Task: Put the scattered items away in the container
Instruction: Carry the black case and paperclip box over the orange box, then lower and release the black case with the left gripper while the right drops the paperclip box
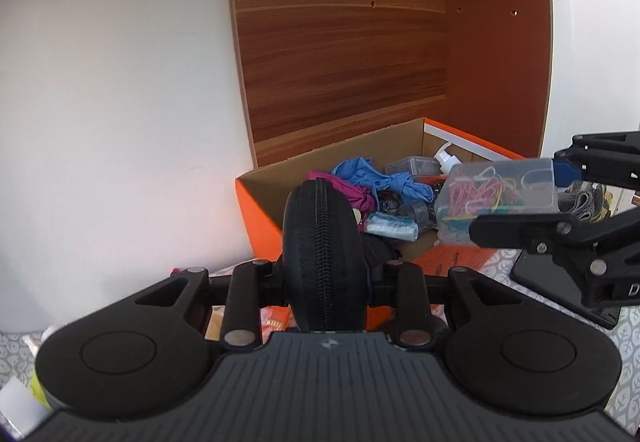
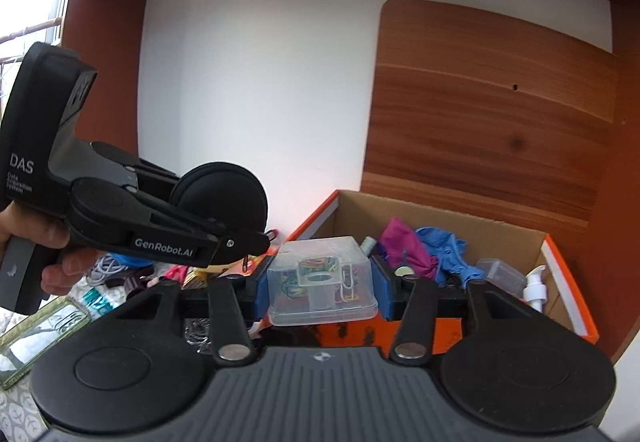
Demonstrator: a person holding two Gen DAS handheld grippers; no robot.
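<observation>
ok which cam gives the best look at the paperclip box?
Right wrist. The clear paperclip box sits centered between the right gripper's blue pads, lid and coloured clips plainly visible. The left wrist view shows the box only from the side at the frame's right edge, partly covered by a black finger.

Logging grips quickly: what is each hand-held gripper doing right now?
Left hand-held gripper: closed on black zip case.
Right hand-held gripper: closed on paperclip box.

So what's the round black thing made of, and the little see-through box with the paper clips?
The round black case looks like matte fabric over a stiff shell: a zipper runs around its edge. The see-through box looks like glossy clear plastic, since the coloured paper clips show through its walls.
</observation>
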